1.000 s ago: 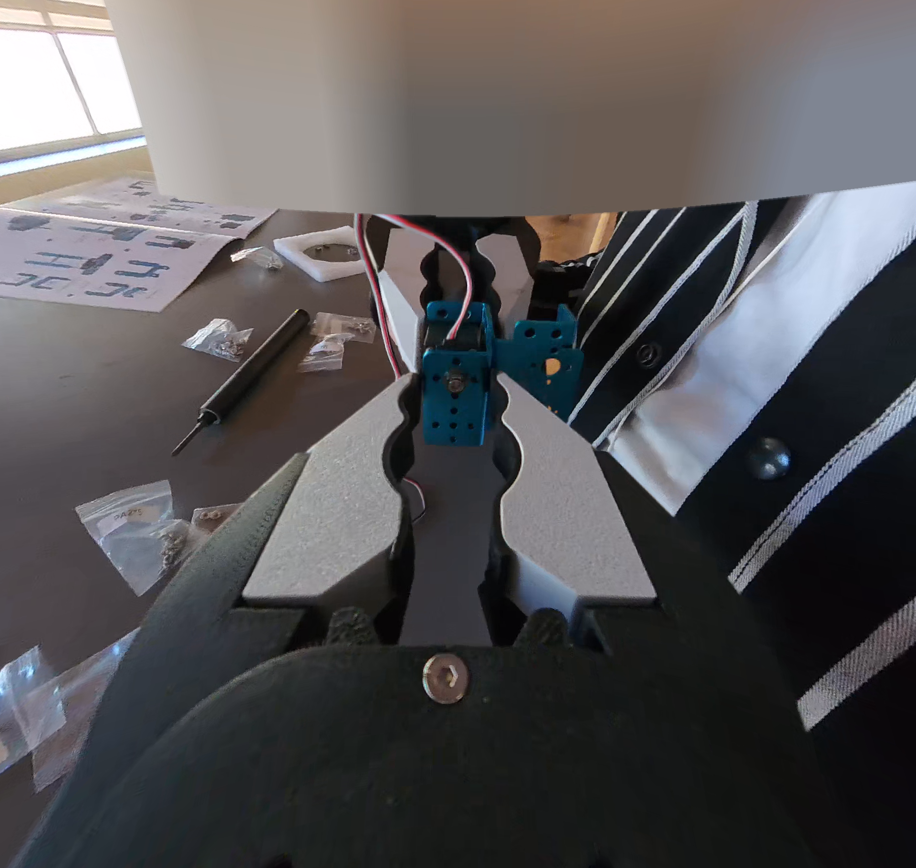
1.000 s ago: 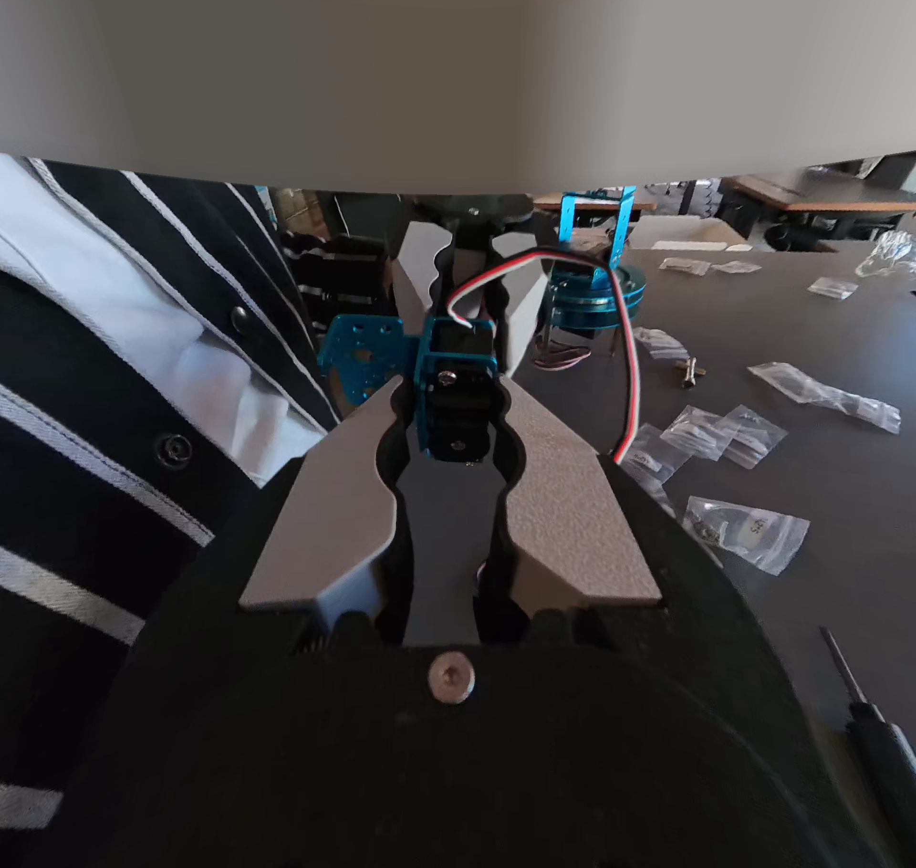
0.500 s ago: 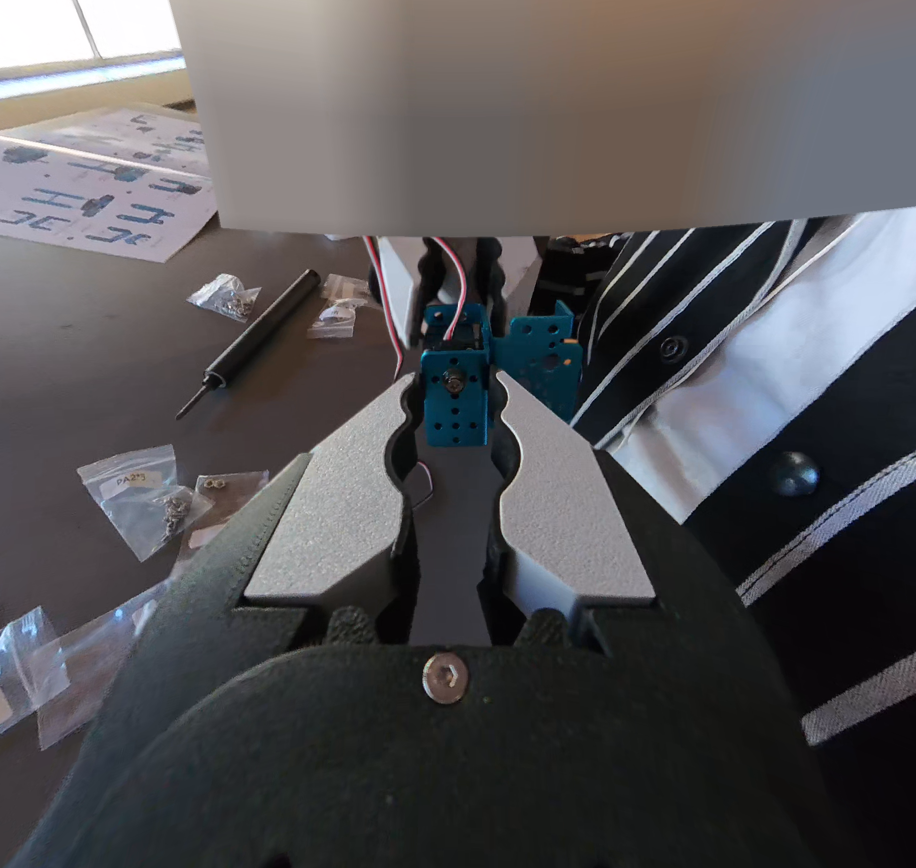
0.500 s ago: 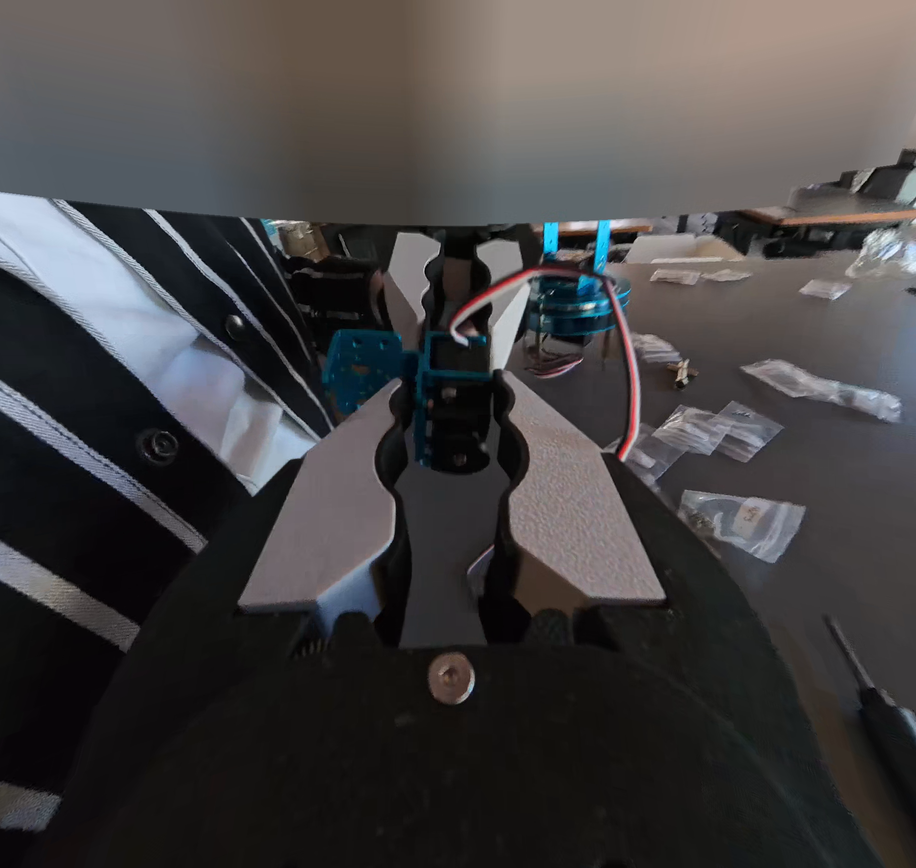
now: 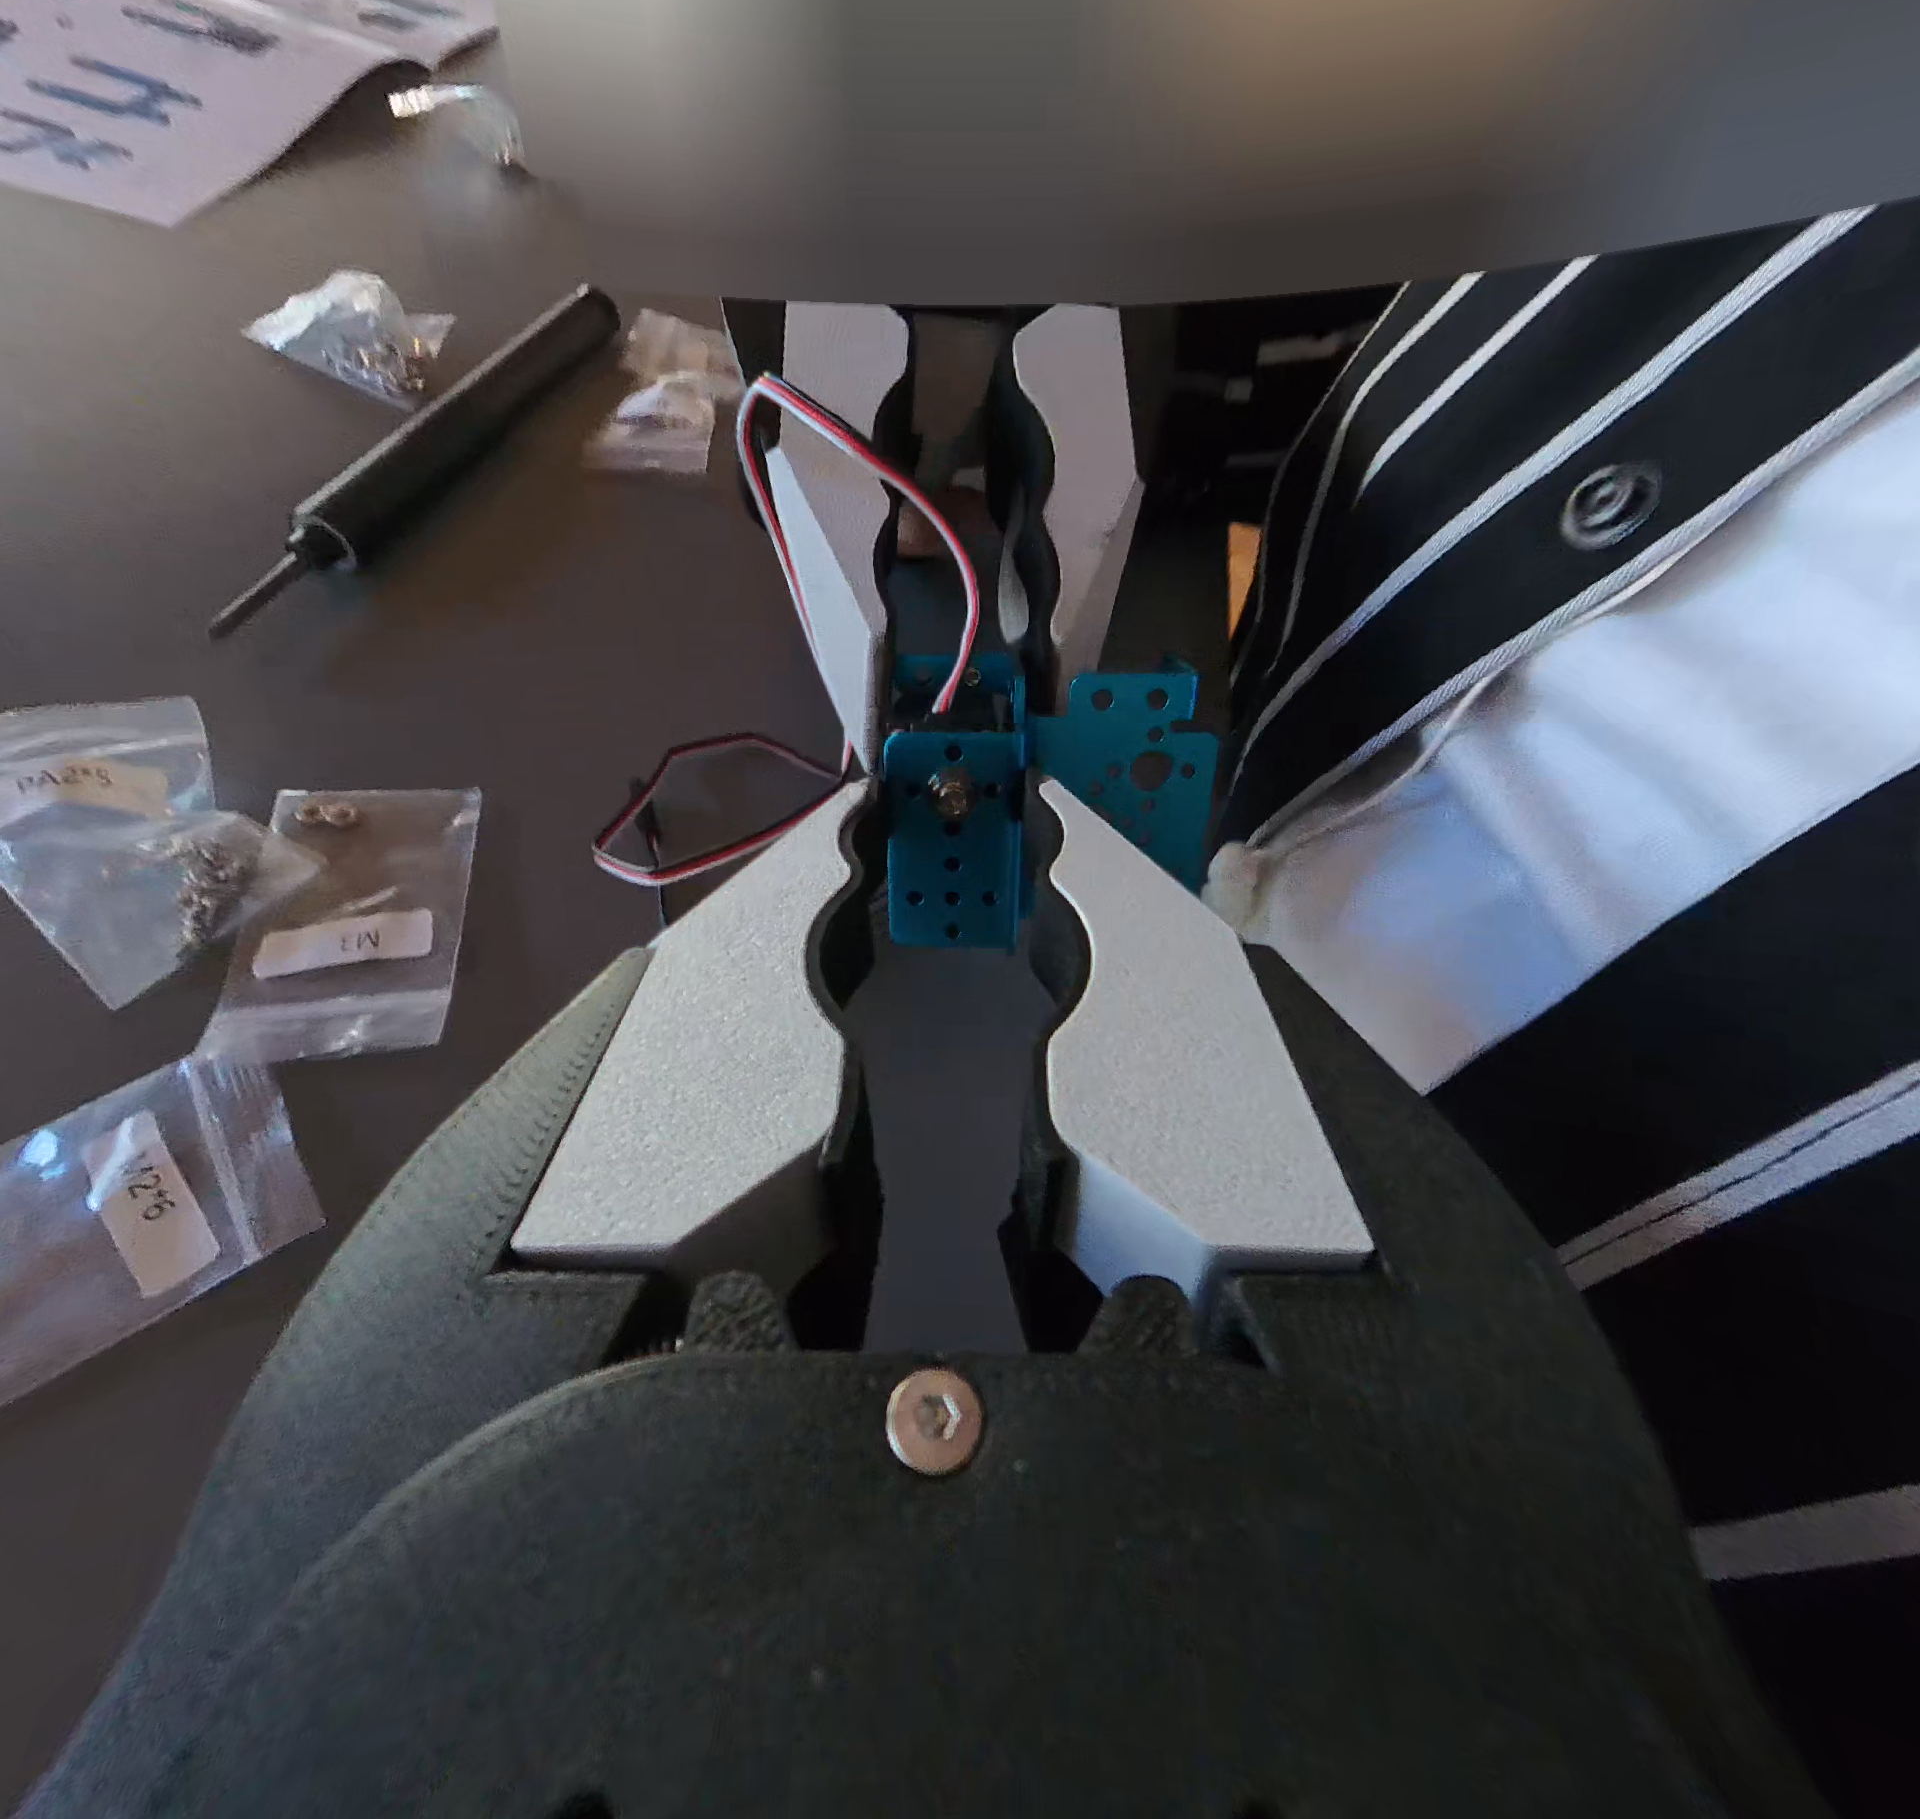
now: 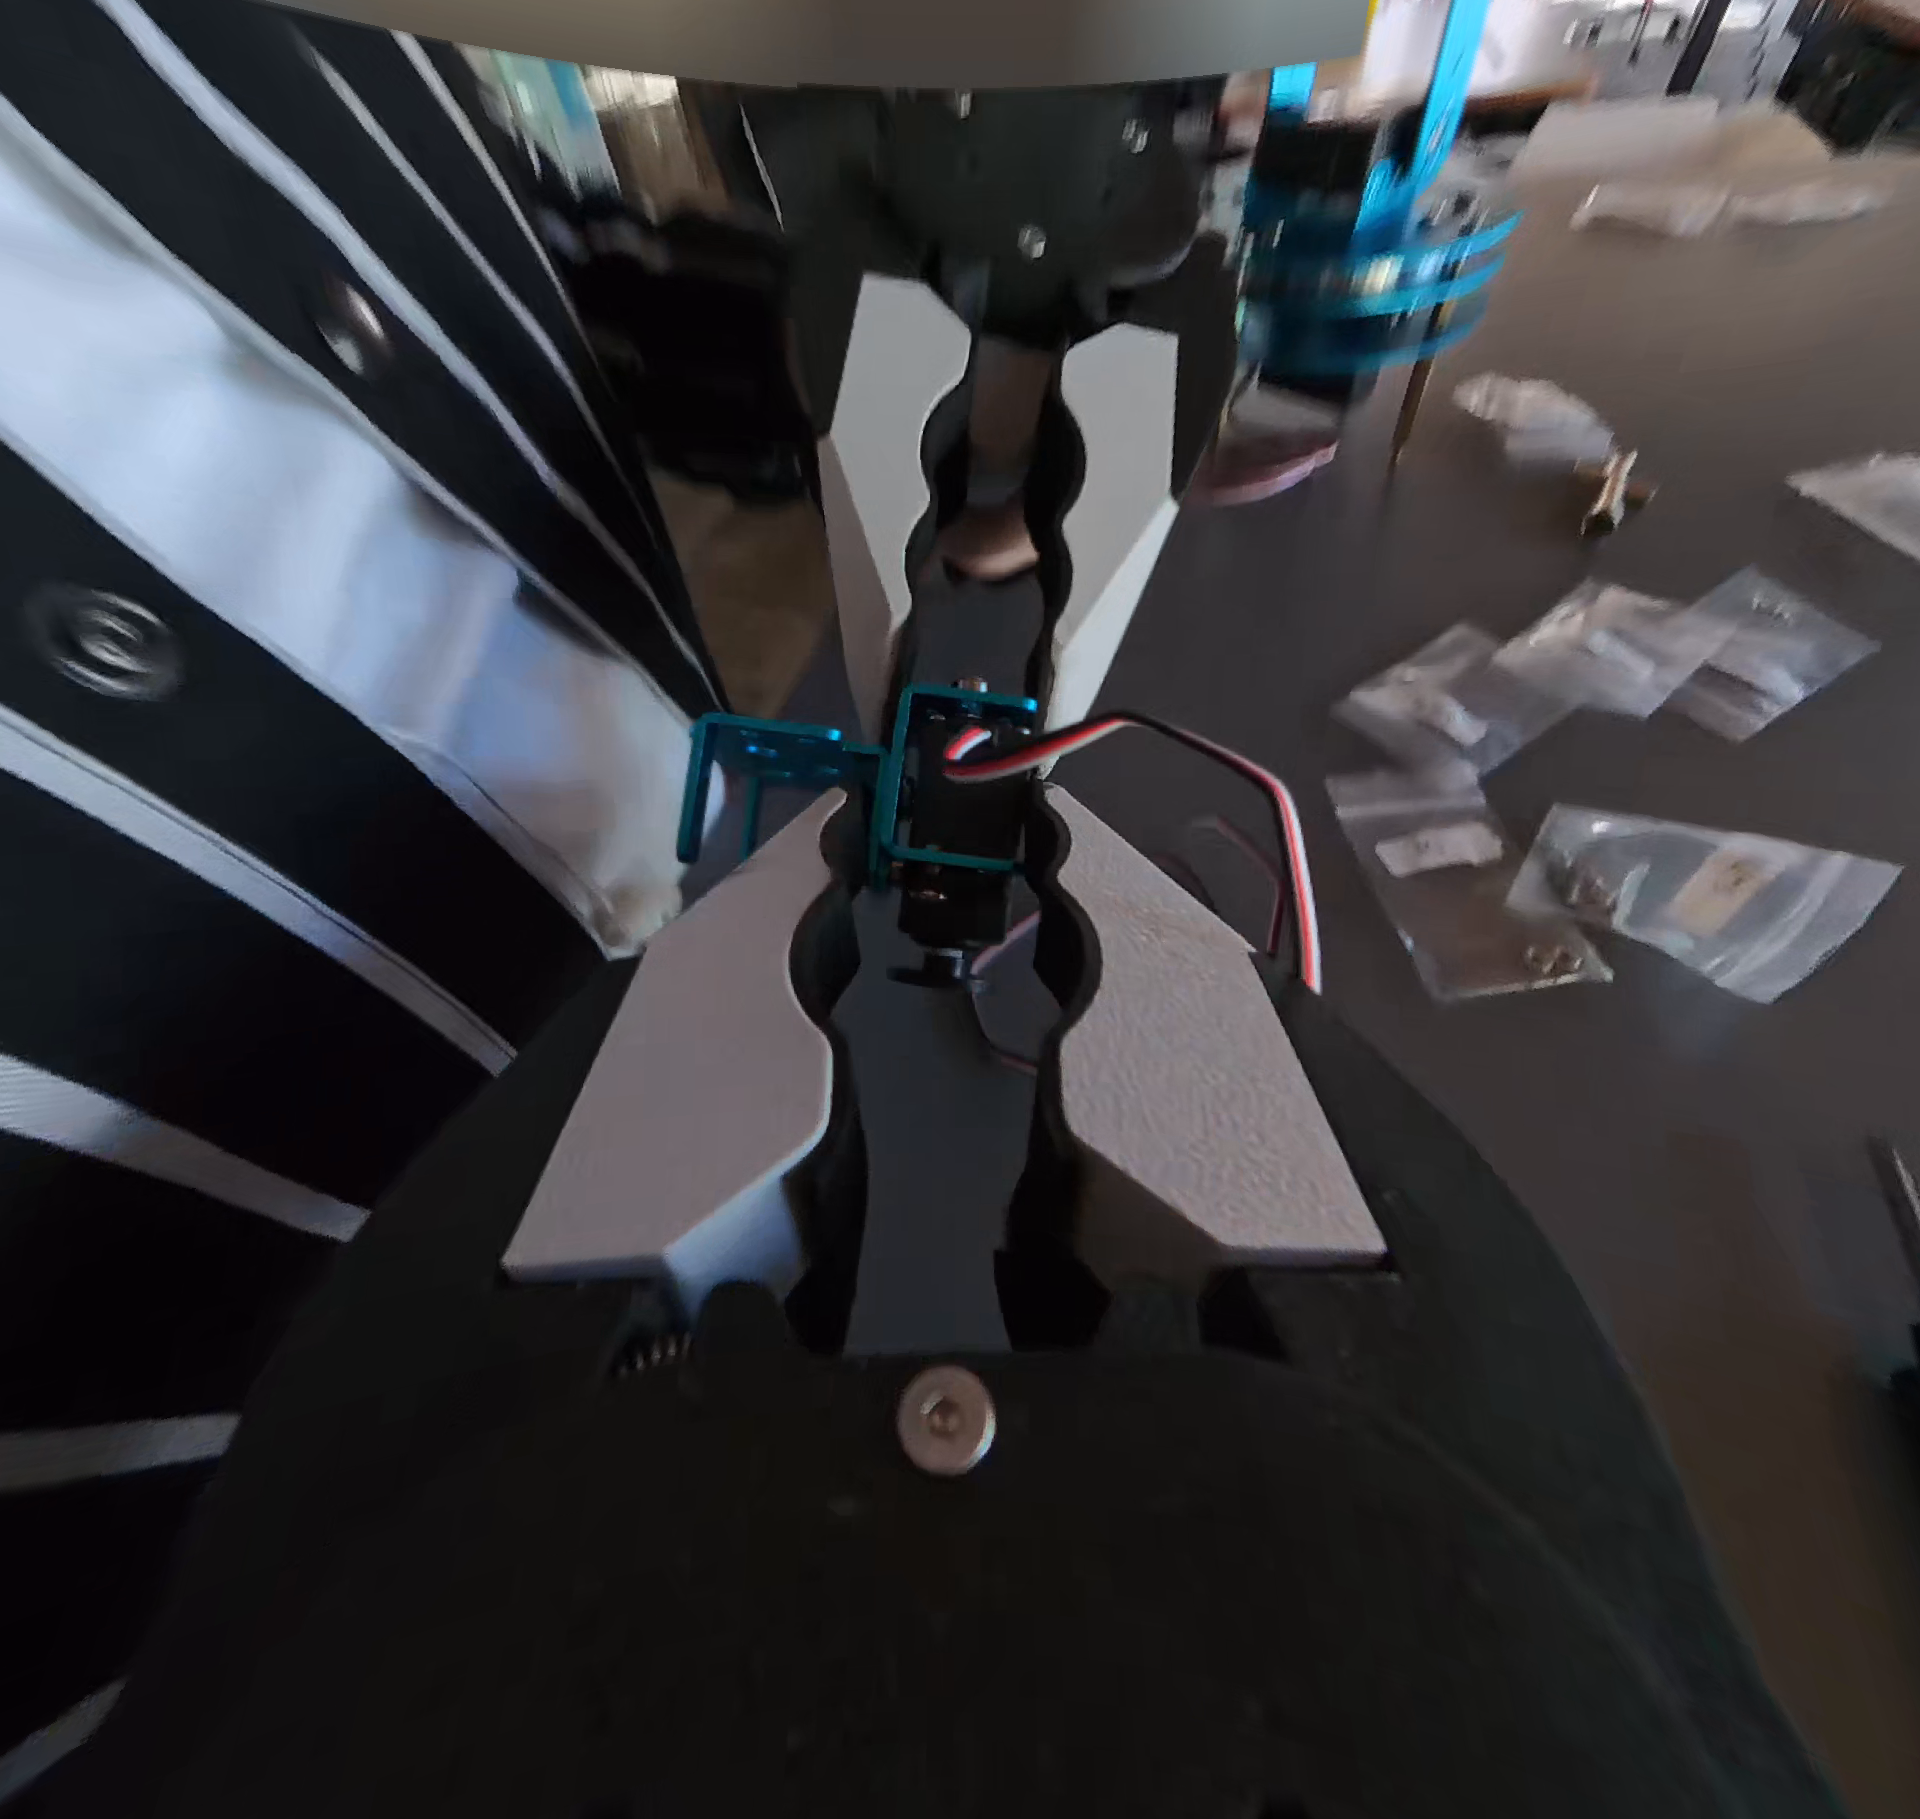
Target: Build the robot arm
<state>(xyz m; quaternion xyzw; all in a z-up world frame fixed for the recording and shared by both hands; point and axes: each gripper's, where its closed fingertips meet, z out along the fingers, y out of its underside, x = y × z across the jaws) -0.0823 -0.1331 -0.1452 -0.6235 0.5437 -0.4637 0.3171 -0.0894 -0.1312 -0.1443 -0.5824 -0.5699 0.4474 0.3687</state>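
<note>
A blue metal bracket with a black servo in it (image 5: pixel 951 855) hangs above the dark table (image 5: pixel 520 689), with a red, white and black wire (image 5: pixel 717 813) trailing left. My left gripper (image 5: pixel 951 793) is shut on the bracket's perforated face. A second blue bracket piece (image 5: pixel 1132 761) sticks out to its right. The right gripper's white fingers (image 5: pixel 831 543) grip the same assembly from the far side. In the right wrist view my right gripper (image 6: pixel 940 803) is shut on the servo body (image 6: pixel 956 834), with the left gripper's fingers (image 6: pixel 873 522) opposite.
A black screwdriver (image 5: pixel 436 460), small plastic bags of screws (image 5: pixel 343 928) and a printed sheet (image 5: pixel 156 55) lie left. A person's striped garment (image 5: pixel 1558 626) is close on the right. A blue round assembly (image 6: pixel 1371 252), more bags (image 6: pixel 1704 886) and a loose bolt (image 6: pixel 1610 491) lie beyond. The grippers are tip to tip, or close to it. Both grippers' tips are roughly 25 centimetres from the blue round assembly (image 6: pixel 1371 252).
Both grippers have tilted downward with the servo assembly still held between them. The table and bags now look closer. The right wrist view is blurred by motion.
</note>
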